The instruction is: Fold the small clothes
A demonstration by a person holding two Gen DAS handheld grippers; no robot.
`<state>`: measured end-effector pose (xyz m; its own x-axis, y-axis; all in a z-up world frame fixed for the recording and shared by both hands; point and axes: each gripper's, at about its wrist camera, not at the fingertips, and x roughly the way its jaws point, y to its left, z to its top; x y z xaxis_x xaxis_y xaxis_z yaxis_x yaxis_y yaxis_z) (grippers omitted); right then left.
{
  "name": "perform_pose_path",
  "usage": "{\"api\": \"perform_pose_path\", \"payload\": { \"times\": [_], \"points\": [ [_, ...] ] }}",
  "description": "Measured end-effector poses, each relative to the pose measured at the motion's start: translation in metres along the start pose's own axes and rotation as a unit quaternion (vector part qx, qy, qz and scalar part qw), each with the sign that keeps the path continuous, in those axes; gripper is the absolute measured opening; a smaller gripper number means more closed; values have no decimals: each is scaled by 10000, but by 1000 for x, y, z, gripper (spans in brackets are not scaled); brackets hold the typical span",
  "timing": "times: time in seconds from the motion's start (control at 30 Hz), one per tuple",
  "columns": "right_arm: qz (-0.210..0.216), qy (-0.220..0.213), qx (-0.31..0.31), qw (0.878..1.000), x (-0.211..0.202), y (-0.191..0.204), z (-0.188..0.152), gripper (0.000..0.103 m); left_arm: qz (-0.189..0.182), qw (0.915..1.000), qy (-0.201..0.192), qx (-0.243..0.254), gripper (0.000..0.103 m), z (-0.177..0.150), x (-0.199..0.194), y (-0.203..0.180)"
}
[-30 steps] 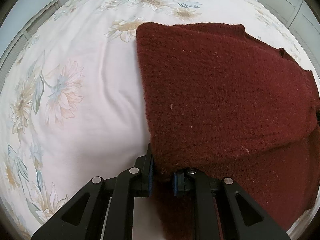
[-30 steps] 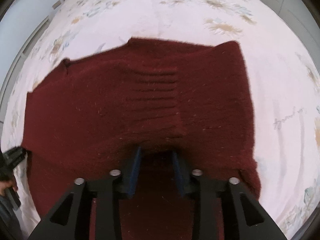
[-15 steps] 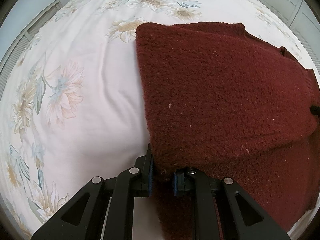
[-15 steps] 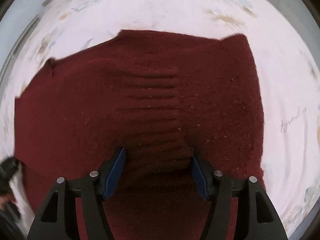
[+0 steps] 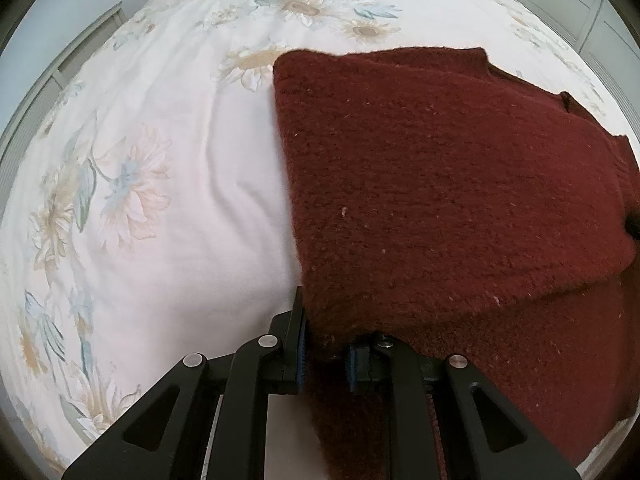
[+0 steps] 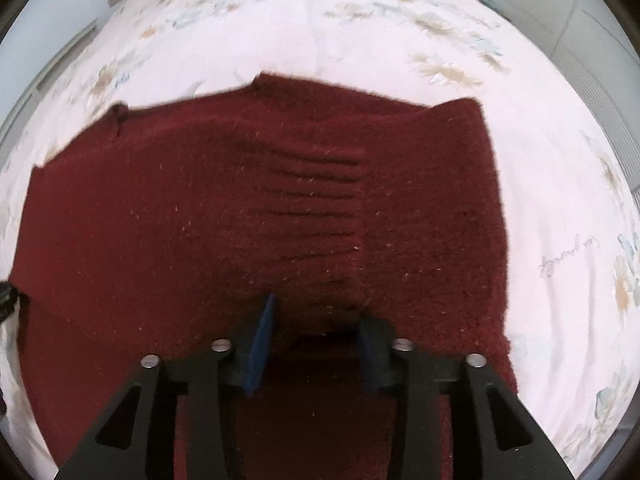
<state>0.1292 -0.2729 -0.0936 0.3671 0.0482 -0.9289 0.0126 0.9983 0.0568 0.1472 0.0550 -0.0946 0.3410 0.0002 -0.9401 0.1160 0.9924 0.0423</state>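
Note:
A dark red knitted sweater point(image 5: 440, 184) lies on the bed, its near part folded over the rest. My left gripper point(image 5: 326, 344) is shut on the sweater's near left corner, with the fold draped over the fingertips. In the right wrist view the sweater point(image 6: 200, 216) fills the middle, and a ribbed cuff point(image 6: 316, 208) lies across it. My right gripper point(image 6: 316, 324) holds the cuff's near end between its blue pads point(image 6: 262, 340). The pads stand fairly wide apart on the thick knit.
The bed has a pale sheet with a sunflower print point(image 5: 132, 196). Bare sheet lies left of the sweater and beyond it point(image 6: 320, 32). White cupboard doors point(image 5: 560, 4) stand at the far right. The other gripper shows at the left edge of the right wrist view point(image 6: 6, 296).
The right gripper's jaws opened wide half a second ago and have closed in again around the cuff end. It pulled back slightly. The left gripper has held still.

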Motion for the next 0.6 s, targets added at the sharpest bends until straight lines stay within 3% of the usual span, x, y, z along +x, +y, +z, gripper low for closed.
{"api": "perform_pose_path", "payload": {
  "times": [0.1, 0.17, 0.2, 0.23, 0.33, 0.5, 0.6],
  "points": [
    [98, -178, 89, 9998, -17, -4, -4, 57, -55, 10000, 56, -17, 18, 0, -11, -2],
    [165, -335, 104, 9992, -33, -6, -7, 72, -64, 9999, 71, -55, 27, 0, -21, -2],
    [197, -397, 107, 9990, -40, 0, -4, 80, -85, 10000, 0, -45, 40, 0, -29, -2],
    [233, -473, 94, 9986, -48, 1, -5, 81, -87, 9999, -109, -38, 56, 0, -38, -3],
    [238, -634, -15, 9977, -64, 9, -4, 82, -117, 9991, -391, -83, 83, 3, -63, -7],
    [89, -969, -192, 9951, -78, 26, 0, 84, -406, 9971, -631, -78, 102, 19, -87, -29],
    [66, -1036, -387, 9938, -70, 44, 4, 94, -296, 9963, -803, 101, 102, 28, -86, -56]
  ]
}}
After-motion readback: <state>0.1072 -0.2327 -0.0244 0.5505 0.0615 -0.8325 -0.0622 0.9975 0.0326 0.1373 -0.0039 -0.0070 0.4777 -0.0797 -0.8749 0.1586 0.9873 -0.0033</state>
